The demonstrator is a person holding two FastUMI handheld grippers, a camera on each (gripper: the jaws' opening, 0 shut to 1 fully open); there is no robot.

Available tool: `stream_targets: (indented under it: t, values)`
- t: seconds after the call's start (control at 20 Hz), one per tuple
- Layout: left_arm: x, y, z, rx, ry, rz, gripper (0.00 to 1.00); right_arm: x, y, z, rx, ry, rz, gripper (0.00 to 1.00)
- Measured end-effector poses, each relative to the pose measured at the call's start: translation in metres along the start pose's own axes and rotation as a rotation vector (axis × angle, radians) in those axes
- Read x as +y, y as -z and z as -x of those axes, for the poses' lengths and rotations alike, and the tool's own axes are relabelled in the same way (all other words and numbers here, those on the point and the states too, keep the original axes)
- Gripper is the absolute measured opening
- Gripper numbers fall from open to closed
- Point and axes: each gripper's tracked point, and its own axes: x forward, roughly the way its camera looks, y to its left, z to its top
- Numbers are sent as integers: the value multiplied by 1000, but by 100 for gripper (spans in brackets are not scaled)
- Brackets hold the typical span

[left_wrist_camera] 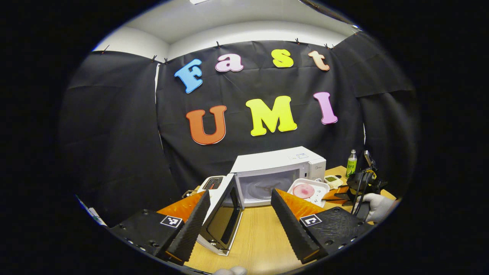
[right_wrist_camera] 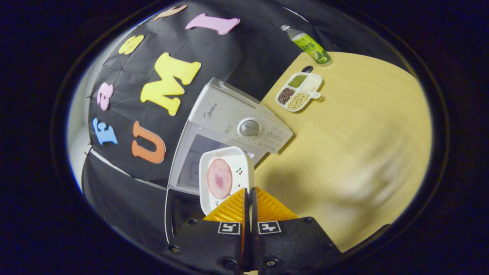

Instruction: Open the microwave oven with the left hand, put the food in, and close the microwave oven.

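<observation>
The white microwave (left_wrist_camera: 279, 164) stands on the wooden table with its door (left_wrist_camera: 223, 217) swung wide open to the left, so the cavity and turntable (left_wrist_camera: 265, 188) are visible. My left gripper (left_wrist_camera: 240, 194) is open, and the door's edge stands between its fingers, close to the left one. A white plate (left_wrist_camera: 308, 190) carrying a pink slice of food hangs tilted just right of the cavity mouth. The right gripper (right_wrist_camera: 248, 193) is shut on the rim of that plate (right_wrist_camera: 225, 173), in front of the microwave (right_wrist_camera: 229, 122). A gloved hand (left_wrist_camera: 376, 206) holds the right gripper.
A green bottle (left_wrist_camera: 351, 163) (right_wrist_camera: 307, 44) and a divided dish of beans (left_wrist_camera: 333, 179) (right_wrist_camera: 300, 91) sit on the table (right_wrist_camera: 351, 145) to the right of the microwave. A small white device (left_wrist_camera: 212, 183) lies to the left, behind the door.
</observation>
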Motion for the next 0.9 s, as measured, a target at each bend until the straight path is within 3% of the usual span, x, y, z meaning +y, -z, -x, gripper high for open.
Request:
stream_targets:
  t: [0.25, 0.5, 0.85, 0.9]
  values:
    - [12, 20, -8, 19, 14, -30, 96, 37, 34, -54, -123, -87, -155, 4]
    - [9, 33, -12, 26, 41, 10, 96, 63, 72, -109, -148, -90, -203, 4]
    - [21, 52, -18, 52, 29, -9, 96, 76, 41, -175, -240, -85, -216, 4]
    - [23, 54, -20, 57, 27, -5, 96, 73, 35, -184, -256, -74, -217, 0]
